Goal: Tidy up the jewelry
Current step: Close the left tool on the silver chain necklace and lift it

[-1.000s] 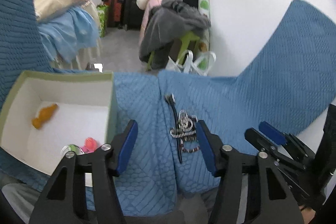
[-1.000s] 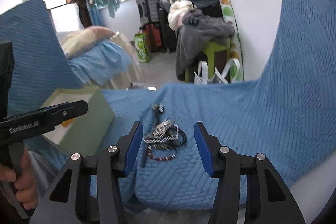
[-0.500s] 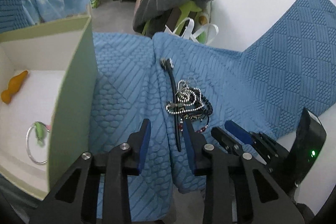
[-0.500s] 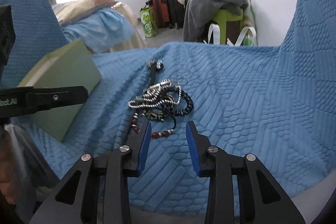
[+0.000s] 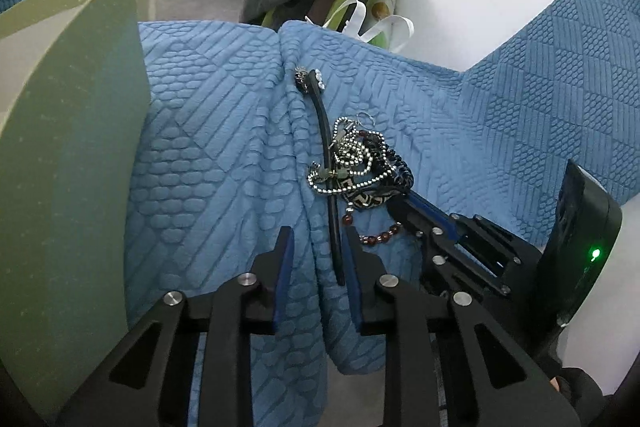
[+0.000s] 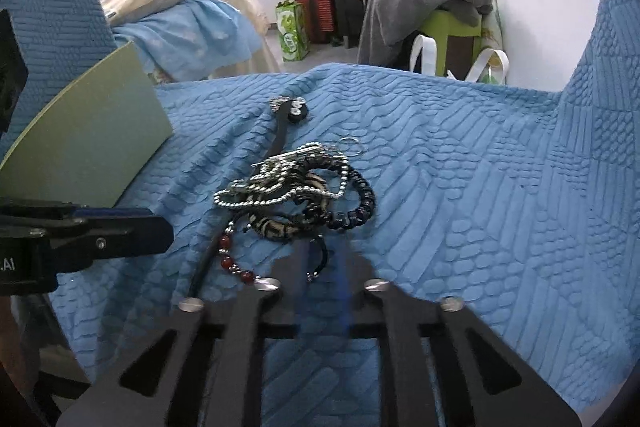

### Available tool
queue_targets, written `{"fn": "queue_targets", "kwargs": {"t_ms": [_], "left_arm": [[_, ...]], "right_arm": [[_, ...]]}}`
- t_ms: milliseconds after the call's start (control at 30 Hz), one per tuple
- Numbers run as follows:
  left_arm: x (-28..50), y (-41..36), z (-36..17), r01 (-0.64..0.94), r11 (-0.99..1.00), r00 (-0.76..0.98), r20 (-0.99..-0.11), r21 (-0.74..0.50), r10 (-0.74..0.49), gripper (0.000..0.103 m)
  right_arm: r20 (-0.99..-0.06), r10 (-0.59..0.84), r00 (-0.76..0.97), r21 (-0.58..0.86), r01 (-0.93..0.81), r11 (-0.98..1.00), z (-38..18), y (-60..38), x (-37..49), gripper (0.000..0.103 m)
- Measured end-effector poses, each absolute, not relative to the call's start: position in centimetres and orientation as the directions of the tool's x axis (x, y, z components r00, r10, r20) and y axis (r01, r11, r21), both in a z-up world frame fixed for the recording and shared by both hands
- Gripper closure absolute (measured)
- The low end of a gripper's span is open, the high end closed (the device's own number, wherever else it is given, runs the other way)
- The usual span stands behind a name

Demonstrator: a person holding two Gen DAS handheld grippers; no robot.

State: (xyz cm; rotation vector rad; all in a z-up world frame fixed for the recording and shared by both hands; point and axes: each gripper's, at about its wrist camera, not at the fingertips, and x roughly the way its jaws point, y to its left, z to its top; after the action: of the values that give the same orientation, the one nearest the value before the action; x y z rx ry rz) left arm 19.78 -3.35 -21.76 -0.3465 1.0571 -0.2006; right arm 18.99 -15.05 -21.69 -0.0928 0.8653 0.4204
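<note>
Black jaws narrowed since before, jewelry tangle nearer

The left gripper hung low over a textured blue quilted blanket, its blue-padded jaws having just been closing, with a gap left between them. The near end of a long black strap lay in that gap, close to the right pad. Farther off, a tangled heap of silver ball chains and dark beaded bracelets rested on the strap. A sage-green cardboard box stood at the left. The black right gripper reached the heap's right side.
</note>
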Motion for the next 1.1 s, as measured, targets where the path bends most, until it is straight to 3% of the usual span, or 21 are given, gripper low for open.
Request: {"fn": "queue_targets", "kwargs": {"t_ms": [500, 600, 767, 1100], "left_arm": [[21.6, -5.9, -22.6, 0.08, 0.953, 0.491, -0.821, -0.291, -0.292, 0.078], [21.8, -6.7, -23.0, 0.109, 0.964, 0.497, -0.826, -0.244, -0.265, 0.088], [22.4, -7.2, -23.9, 0.097, 0.977, 0.489, -0.846, -0.192, -0.214, 0.088], [23.7, -6.9, -24.4, 0.064, 0.974, 0.514, -0.829, -0.219, -0.22, 0.087]], "right_arm": [[-0.741, 0.239, 0.628, 0.101, -0.248, 0.964, -20.4, -18.7, 18.3, 0.1], [-0.74, 0.239, 0.629, 0.107, -0.241, 0.965, -20.4, -18.9, 18.5, 0.1], [-0.74, 0.241, 0.627, 0.109, -0.242, 0.964, -20.3, -18.9, 18.5, 0.1], [-0.738, 0.24, 0.63, 0.108, -0.242, 0.964, -20.1, -18.6, 18.1, 0.1]]}}
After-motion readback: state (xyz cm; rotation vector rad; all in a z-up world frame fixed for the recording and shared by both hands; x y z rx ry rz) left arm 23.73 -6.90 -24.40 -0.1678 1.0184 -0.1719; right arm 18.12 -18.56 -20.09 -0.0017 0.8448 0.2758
